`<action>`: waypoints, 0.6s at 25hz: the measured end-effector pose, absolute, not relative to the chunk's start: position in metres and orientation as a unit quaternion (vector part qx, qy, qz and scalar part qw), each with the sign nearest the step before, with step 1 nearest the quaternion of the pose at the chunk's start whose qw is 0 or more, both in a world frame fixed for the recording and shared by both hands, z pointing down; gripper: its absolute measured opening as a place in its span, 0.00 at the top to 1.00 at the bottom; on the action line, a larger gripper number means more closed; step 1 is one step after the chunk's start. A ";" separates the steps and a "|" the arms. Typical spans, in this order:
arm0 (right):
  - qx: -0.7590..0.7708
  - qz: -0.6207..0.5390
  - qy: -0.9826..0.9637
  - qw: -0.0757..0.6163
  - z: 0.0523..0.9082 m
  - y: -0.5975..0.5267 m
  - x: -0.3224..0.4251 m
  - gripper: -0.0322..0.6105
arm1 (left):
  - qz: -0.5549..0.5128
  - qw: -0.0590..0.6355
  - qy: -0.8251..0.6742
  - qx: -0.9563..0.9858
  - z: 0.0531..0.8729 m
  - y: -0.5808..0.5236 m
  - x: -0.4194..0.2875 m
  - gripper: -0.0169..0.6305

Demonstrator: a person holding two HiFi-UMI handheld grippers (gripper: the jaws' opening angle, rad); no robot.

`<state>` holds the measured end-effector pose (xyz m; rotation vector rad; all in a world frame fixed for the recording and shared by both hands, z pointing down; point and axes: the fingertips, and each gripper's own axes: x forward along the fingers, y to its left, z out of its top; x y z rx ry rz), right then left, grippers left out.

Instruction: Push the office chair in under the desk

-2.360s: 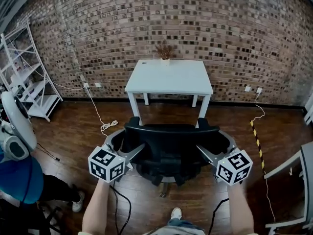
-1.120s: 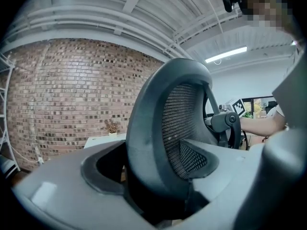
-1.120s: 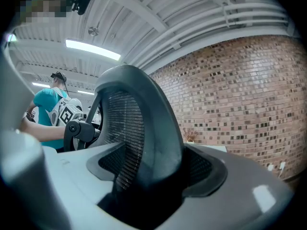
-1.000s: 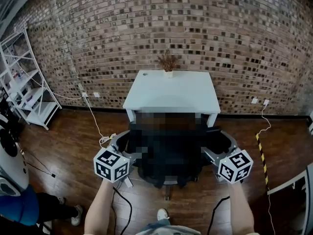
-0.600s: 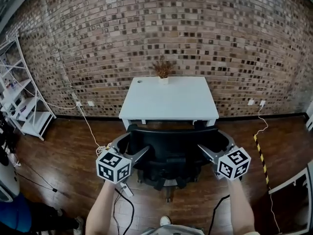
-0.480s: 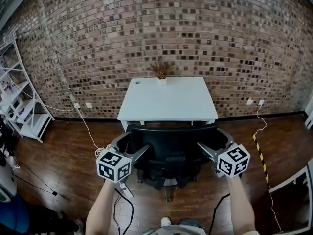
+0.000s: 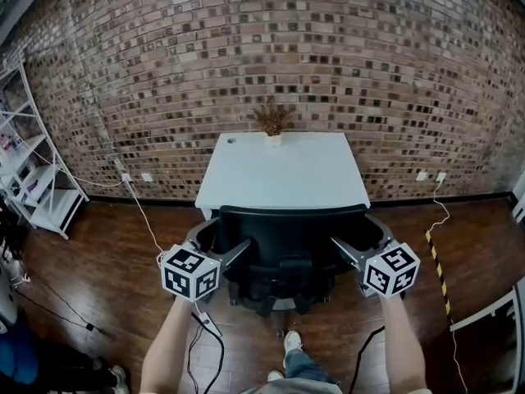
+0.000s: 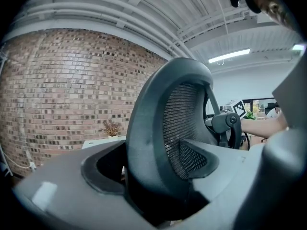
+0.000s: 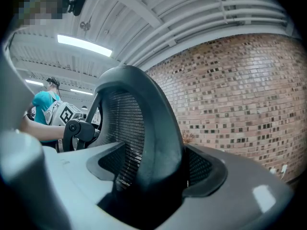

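**Left gripper** [image 8: 154,178]: jaws pinching the left rim of the chair back [image 8: 165,123].

**Right gripper** [image 9: 152,181]: jaws pinching the right rim of the same back; grips level with each other.

**Office chair** [image 7: 283,249]: black mesh, centred on the desk [image 7: 283,175], back top at the desk's near edge, wheeled base showing on the near side. Judged nearly in.

**Handling note:** push evenly through both grippers, straight toward the far brick wall [image 7: 271,48], so the chair does not swivel into a desk leg. Ease off as the back meets the desk edge.

**Hazard:** white cable [image 7: 141,210] on the floor [image 7: 98,269] at left, near the wheels.
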<state>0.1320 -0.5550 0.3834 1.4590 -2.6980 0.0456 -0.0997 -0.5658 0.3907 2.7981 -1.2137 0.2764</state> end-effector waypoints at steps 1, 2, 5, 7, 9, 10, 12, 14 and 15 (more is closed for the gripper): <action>0.476 0.013 -0.879 0.036 0.383 -0.559 0.132 0.37 | 0.090 0.039 -0.396 0.913 0.391 -0.570 -0.099 0.40; 0.476 0.012 -0.879 0.034 0.382 -0.564 0.132 0.37 | 0.090 0.038 -0.396 0.913 0.390 -0.575 -0.099 0.40; 0.479 0.009 -0.877 0.027 0.382 -0.580 0.132 0.37 | 0.089 0.037 -0.393 0.914 0.389 -0.593 -0.100 0.40; 0.479 0.008 -0.877 0.027 0.384 -0.589 0.133 0.37 | 0.086 0.043 -0.388 0.916 0.392 -0.604 -0.098 0.40; 0.479 0.007 -0.878 0.028 0.383 -0.599 0.134 0.37 | 0.080 0.051 -0.382 0.919 0.393 -0.614 -0.096 0.40; 0.478 0.006 -0.878 0.027 0.382 -0.604 0.135 0.37 | 0.077 0.053 -0.379 0.921 0.393 -0.618 -0.095 0.40; 0.479 0.005 -0.877 0.026 0.381 -0.614 0.136 0.37 | 0.074 0.053 -0.378 0.921 0.392 -0.628 -0.094 0.40; 0.481 0.005 -0.876 0.026 0.382 -0.624 0.138 0.37 | 0.075 0.053 -0.378 0.921 0.392 -0.638 -0.092 0.40; 0.482 0.006 -0.876 0.026 0.383 -0.629 0.139 0.37 | 0.076 0.053 -0.379 0.921 0.392 -0.643 -0.091 0.40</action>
